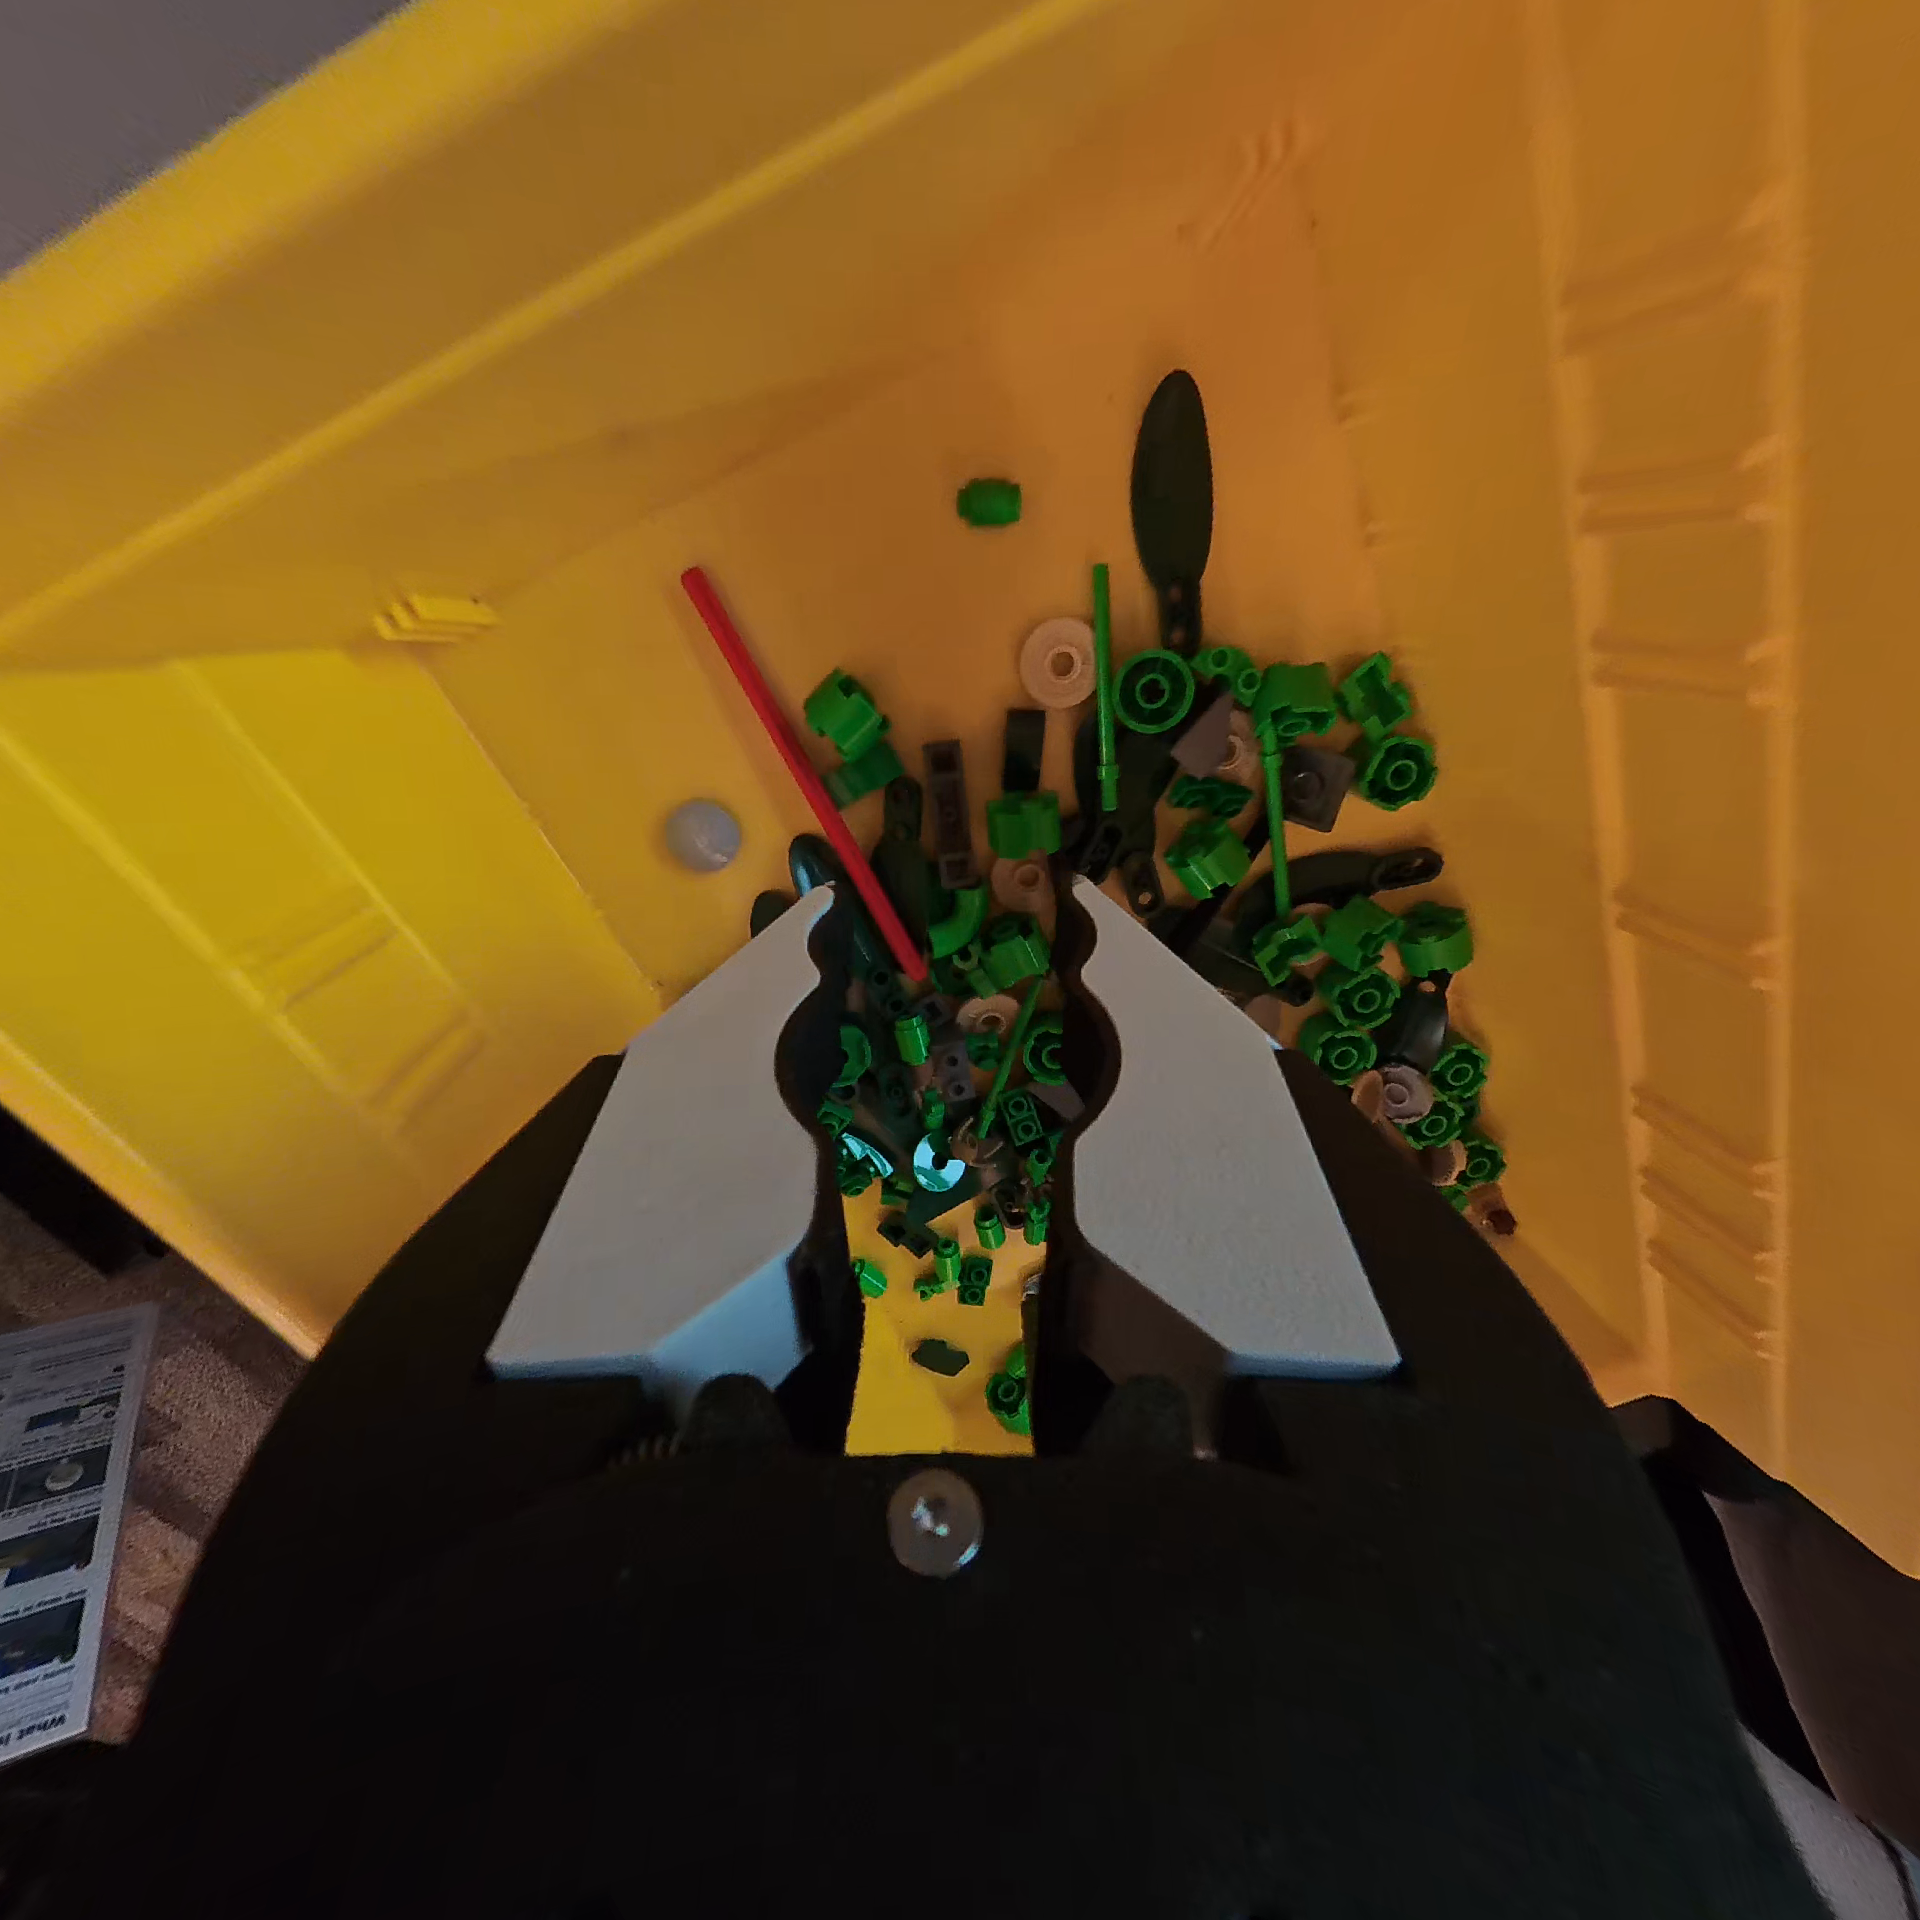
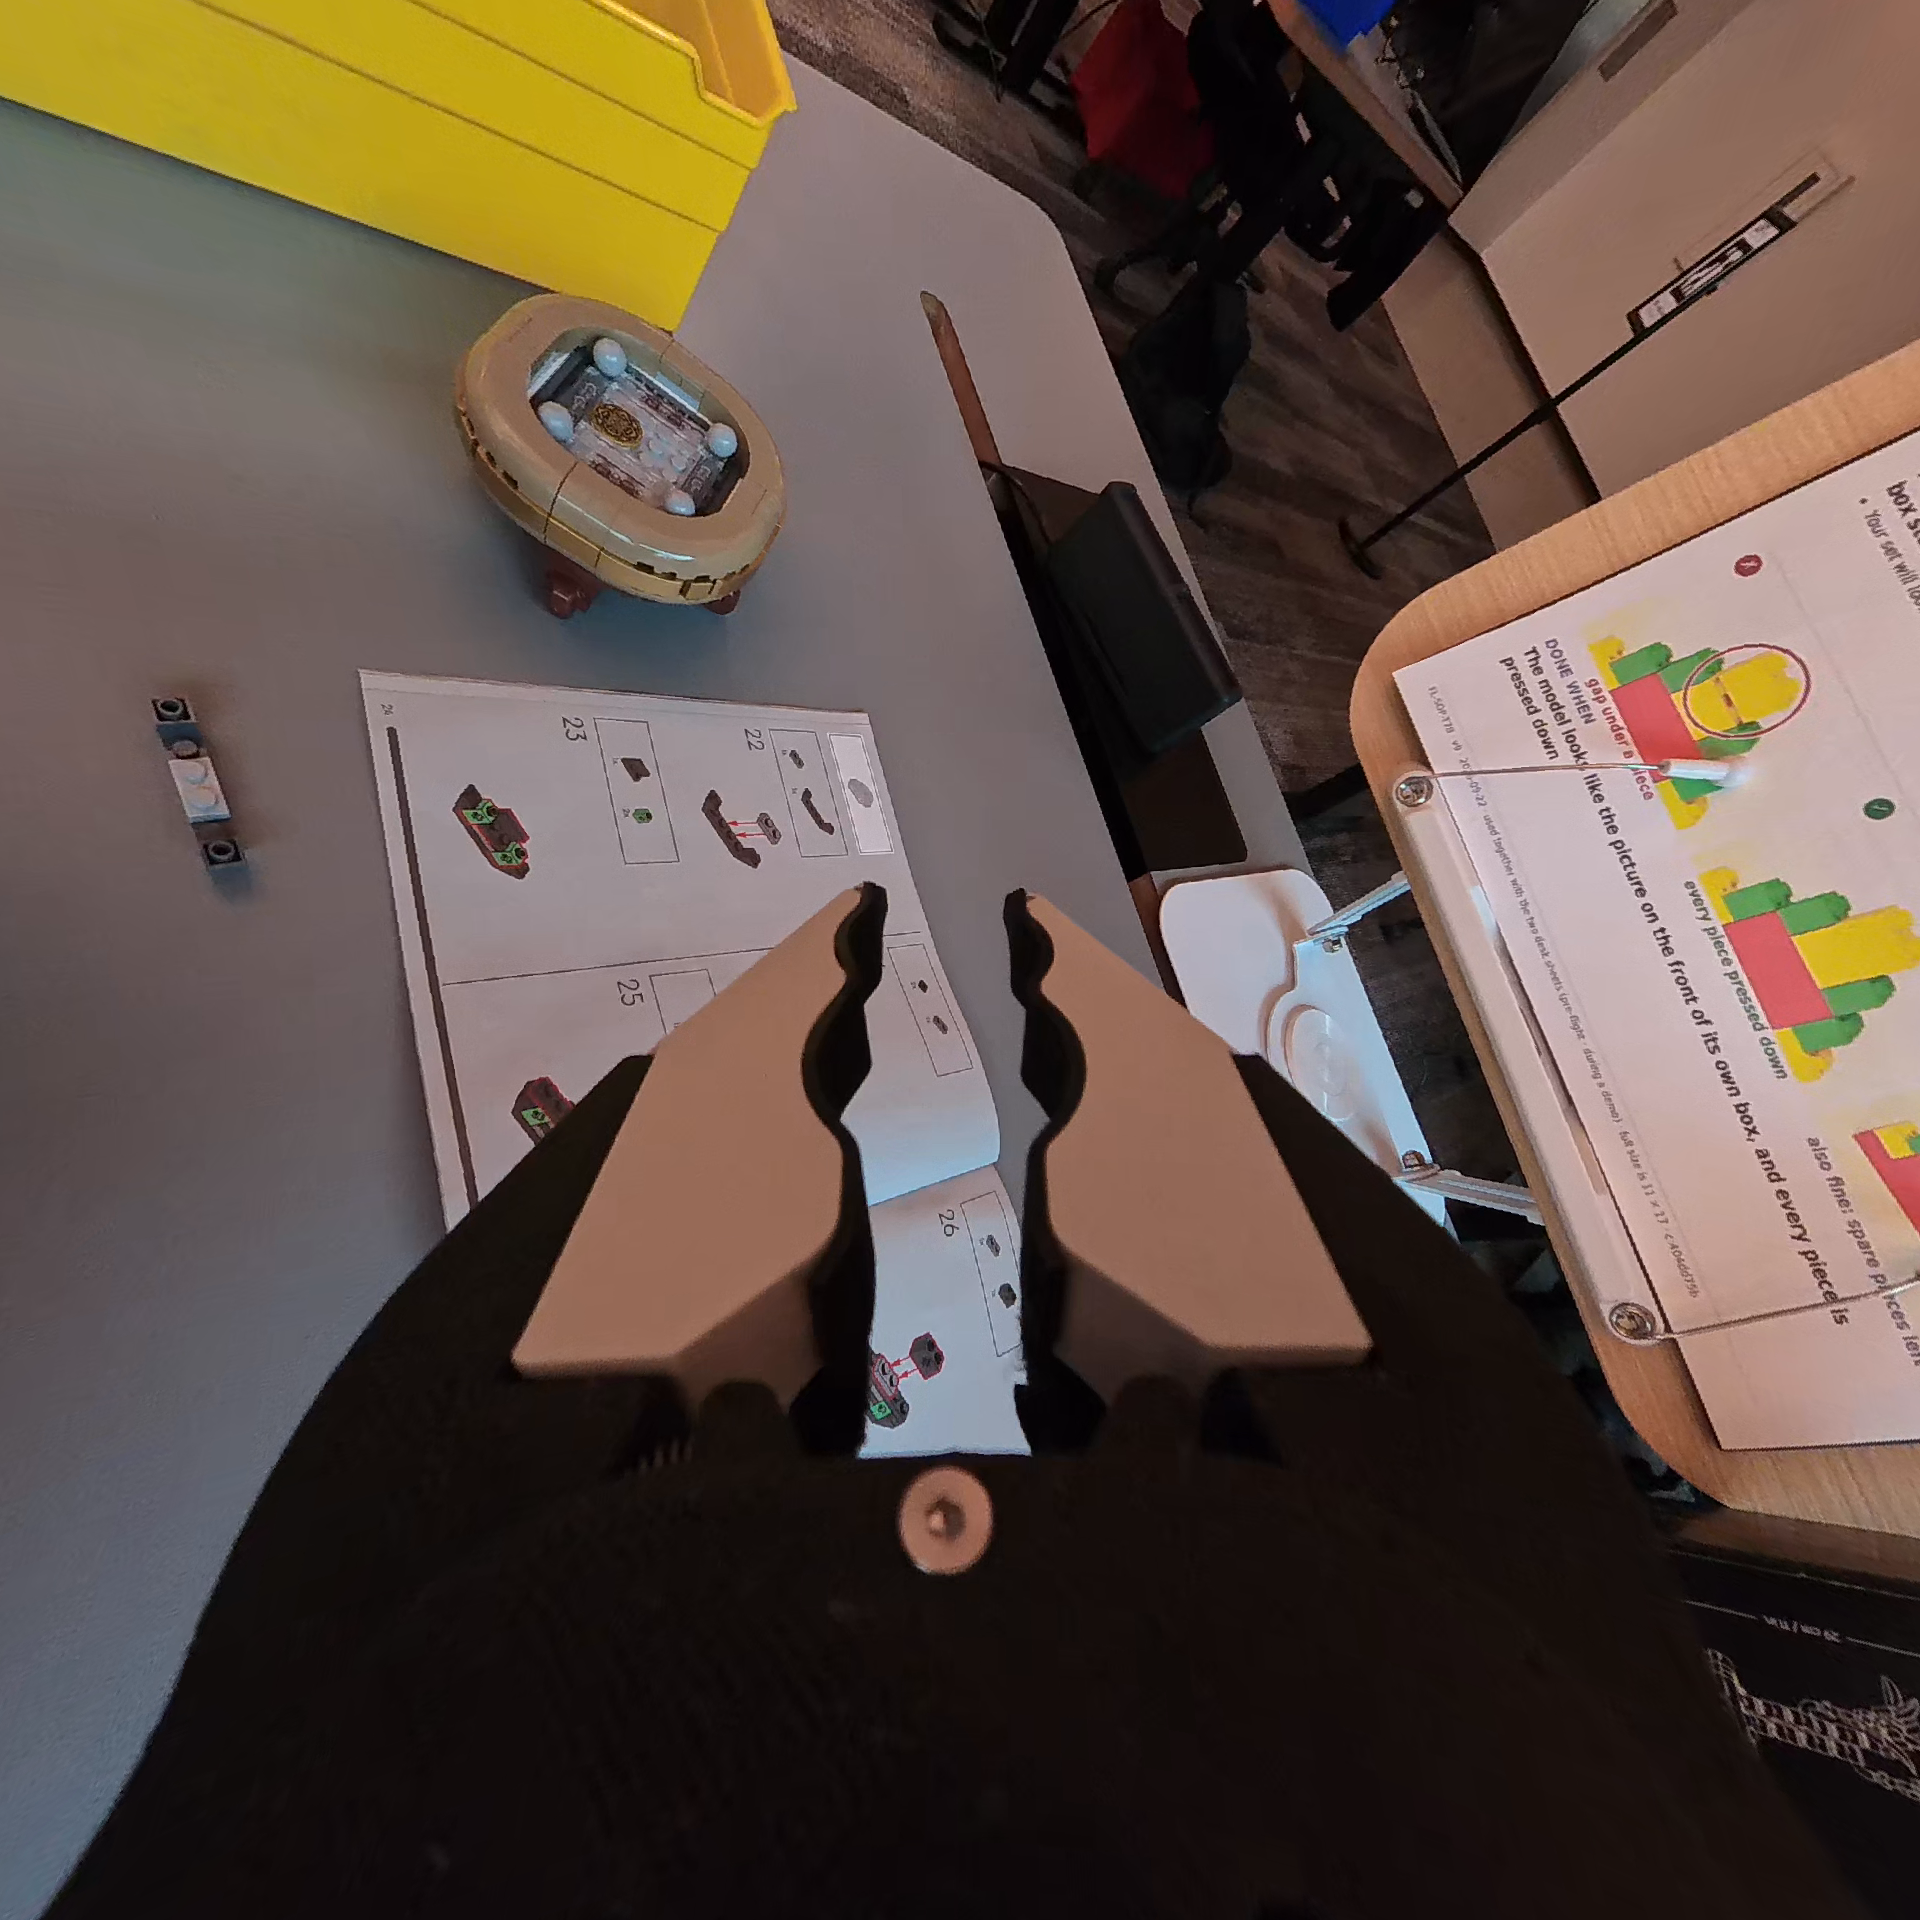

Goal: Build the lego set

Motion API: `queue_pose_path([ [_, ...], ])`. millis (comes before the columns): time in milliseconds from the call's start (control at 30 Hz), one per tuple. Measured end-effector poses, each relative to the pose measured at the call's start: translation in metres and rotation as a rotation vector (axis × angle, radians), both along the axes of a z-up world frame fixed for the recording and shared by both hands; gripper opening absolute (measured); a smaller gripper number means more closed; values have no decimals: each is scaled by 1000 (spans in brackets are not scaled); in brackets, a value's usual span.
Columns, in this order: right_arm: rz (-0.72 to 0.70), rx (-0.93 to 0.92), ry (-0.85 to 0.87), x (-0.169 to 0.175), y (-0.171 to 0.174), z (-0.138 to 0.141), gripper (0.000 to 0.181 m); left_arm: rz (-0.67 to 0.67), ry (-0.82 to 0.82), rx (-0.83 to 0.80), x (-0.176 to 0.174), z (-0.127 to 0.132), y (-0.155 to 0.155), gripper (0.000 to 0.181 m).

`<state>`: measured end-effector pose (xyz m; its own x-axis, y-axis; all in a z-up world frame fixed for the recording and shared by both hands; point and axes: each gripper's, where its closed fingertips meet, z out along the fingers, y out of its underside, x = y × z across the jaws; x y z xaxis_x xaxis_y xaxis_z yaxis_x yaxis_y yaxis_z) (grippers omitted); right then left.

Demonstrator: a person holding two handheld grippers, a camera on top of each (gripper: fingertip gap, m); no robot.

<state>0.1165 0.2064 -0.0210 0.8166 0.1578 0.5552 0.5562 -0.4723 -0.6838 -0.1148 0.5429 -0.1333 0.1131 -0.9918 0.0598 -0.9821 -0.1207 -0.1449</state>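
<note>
The loose lego pieces (image 1: 1143,914) lie heaped on the floor of a yellow plastic bin (image 1: 520,436), filling the centre and right of the left wrist view: mostly bright green round studded bits, dark curved leaf shapes, a few tan and grey round plates, thin green rods and one long red rod (image 1: 800,774) slanting from upper left toward the middle. A single green piece (image 1: 987,503) sits apart higher up, and a pale dome-shaped stud (image 1: 703,834) lies to the left of the heap. The left claw (image 1: 951,899) hangs just over the heap with its white, wavy-edged fingers apart and nothing between them. The bin's walls are smooth moulded plastic with ribbed ridges at the right. Only the right wrist view shows the grey bench (image 2: 156,1143): on it, in the upper left, stands a part-built oval tan model (image 2: 620,457) on dark red feet, with pale blue knobs inside; at the left edge lies a short strip of grey and white bricks (image 2: 200,781); in the centre an open instruction booklet (image 2: 644,904) bears printed step numbers and small diagrams. The right claw (image 2: 943,894) hovers above the booklet, its fingers parted and empty. At the right a printed sheet (image 2: 1714,987) with coloured brick drawings and text rests on a wooden board (image 2: 1455,1195). The bin's outer wall (image 2: 416,114) fills the upper left there.
</note>
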Motion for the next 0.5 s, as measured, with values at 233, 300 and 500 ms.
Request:
queue_pose_path([
  [233,10,11,9,-3,1,2,22,29,-13,-34,-3,3,0,33],
  [300,12,13,8,-3,1,3,22,50,-5,-22,-6,3,4,32],
  [500,11,8,11,-3,1,1,22,93,44,19,-17,0,15,32],
])
